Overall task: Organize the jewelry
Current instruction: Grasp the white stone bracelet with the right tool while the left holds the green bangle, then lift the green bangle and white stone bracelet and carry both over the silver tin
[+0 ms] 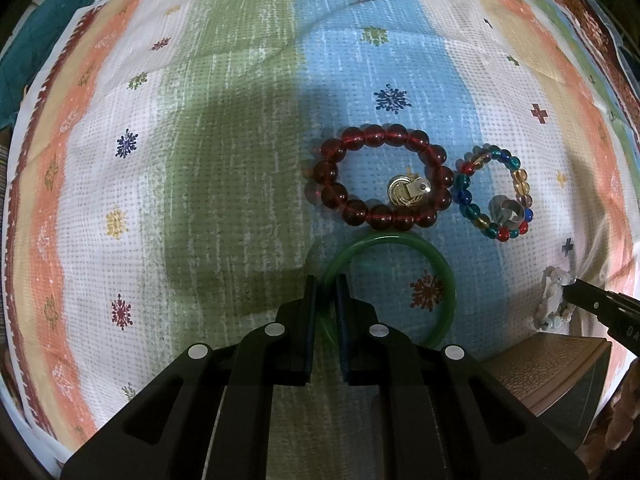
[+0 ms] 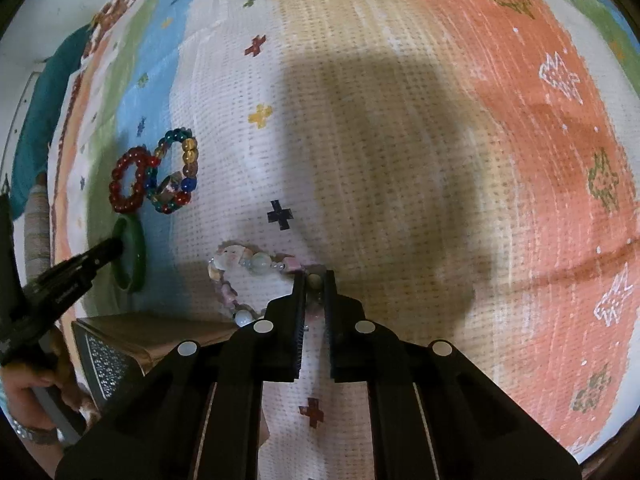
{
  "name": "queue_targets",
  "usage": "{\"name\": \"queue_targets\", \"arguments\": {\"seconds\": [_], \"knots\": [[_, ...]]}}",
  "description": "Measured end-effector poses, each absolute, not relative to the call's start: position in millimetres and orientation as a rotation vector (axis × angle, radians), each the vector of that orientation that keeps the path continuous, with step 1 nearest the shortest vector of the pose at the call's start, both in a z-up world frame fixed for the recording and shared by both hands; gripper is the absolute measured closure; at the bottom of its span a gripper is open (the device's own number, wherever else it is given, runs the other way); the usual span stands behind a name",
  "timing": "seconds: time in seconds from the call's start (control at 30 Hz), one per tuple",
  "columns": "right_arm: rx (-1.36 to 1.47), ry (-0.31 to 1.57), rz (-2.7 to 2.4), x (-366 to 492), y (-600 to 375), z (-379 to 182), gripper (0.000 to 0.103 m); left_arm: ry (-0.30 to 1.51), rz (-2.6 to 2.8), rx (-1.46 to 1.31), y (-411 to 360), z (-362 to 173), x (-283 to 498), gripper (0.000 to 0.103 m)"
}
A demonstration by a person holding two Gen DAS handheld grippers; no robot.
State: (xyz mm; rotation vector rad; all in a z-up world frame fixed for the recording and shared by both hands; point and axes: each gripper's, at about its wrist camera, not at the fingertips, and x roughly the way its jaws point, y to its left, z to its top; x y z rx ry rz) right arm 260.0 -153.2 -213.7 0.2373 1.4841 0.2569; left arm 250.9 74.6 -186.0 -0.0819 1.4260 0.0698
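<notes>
The left gripper [image 1: 325, 286] was clamped on the rim of a green bangle [image 1: 442, 276] that lay flat on the striped cloth [image 1: 160, 160], its ring spreading away to the gripper's right. Just beyond it lay a dark red bead bracelet [image 1: 332, 174], an oval with its long axis across the blue stripe, encircling a gold ring [image 1: 402, 192]. Touching its right side sat a multicoloured bead bracelet [image 1: 468, 204] with a silver ring [image 1: 506, 208] inside its loop. The right gripper [image 2: 314, 280] was closed on a pale stone-and-shell bracelet [image 2: 240, 262] lying on the white stripe, its loop trailing to the left. A brown box [image 2: 120, 360] stood near the cloth's near edge; its contents could not be made out.
</notes>
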Motion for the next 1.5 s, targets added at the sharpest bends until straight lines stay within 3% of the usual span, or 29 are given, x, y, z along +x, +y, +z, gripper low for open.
{"name": "queue_targets", "arguments": {"seconds": [0.6, 1.03, 1.5], "knots": [[0.089, 1.327, 0.277, 250, -137, -171, 0.094, 1.37, 0.071, -0.102, 82, -160, 252, 0.096], [-0.051, 1.169, 0.305, 240, -117, -129, 0.094, 1.244, 0.105, -0.142, 99, -114, 232, 0.095], [-0.083, 0.978, 0.331, 197, -114, -75, 0.094, 1.09, 0.069, -0.12, 64, -55, 193, 0.095]]}}
